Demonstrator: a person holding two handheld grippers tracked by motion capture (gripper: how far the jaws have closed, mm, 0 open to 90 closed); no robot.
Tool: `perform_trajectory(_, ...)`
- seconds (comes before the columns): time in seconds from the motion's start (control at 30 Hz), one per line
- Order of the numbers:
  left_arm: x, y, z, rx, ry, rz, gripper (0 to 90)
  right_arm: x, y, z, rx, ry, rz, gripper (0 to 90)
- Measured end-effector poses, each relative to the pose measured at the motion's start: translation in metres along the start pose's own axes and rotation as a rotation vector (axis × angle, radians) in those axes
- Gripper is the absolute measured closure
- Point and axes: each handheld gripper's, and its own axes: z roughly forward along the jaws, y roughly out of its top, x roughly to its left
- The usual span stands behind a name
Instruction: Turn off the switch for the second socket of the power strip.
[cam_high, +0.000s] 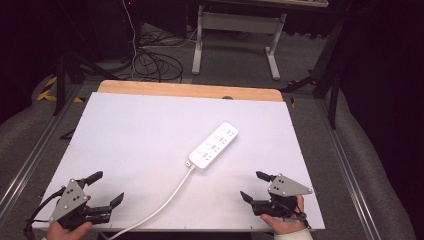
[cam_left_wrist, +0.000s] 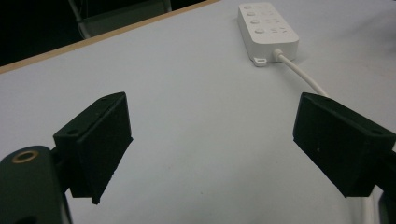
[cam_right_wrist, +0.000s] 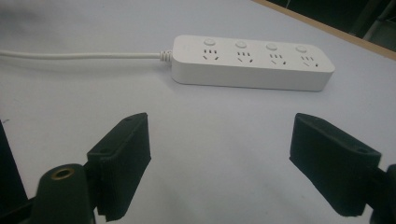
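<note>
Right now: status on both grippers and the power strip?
Left gripper open, empty. Right gripper open, empty. Power strip flat mid-table, untouched, cord trailing to the near edge. Nothing in the way.

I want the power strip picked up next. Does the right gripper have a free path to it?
Probably yes. The right gripper is open, its jaws wide apart, and bare white table lies between it and the power strip. The cord trails off toward the near edge, away from that path.

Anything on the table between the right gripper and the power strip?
No. In the right gripper view, bare white table runs from the open right gripper to the power strip. The high view agrees.
</note>
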Motion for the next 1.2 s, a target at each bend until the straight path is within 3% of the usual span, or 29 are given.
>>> perform_trajectory(0.4, 0.0, 0.0, 0.0, 0.004, 0.006, 0.002, 12.3, -0.003, 0.019, -0.003, 0.019, -0.013, -0.009, 23.1)
perform_trajectory(0.67, 0.0, 0.0, 0.0, 0.003, 0.007, 0.0, 12.3, -0.004, 0.038, 0.001, 0.033, 0.005, -0.025, 24.1)
perform_trajectory(0.83, 0.0, 0.0, 0.001, 0.001, 0.005, -0.007, 12.3, -0.006, 0.056, 0.007, 0.036, 0.026, -0.028, 25.4)
perform_trajectory(1.2, 0.0, 0.0, 0.001, 0.0, 0.005, -0.008, 12.3, -0.012, 0.08, 0.019, 0.05, 0.026, -0.053, 26.3)
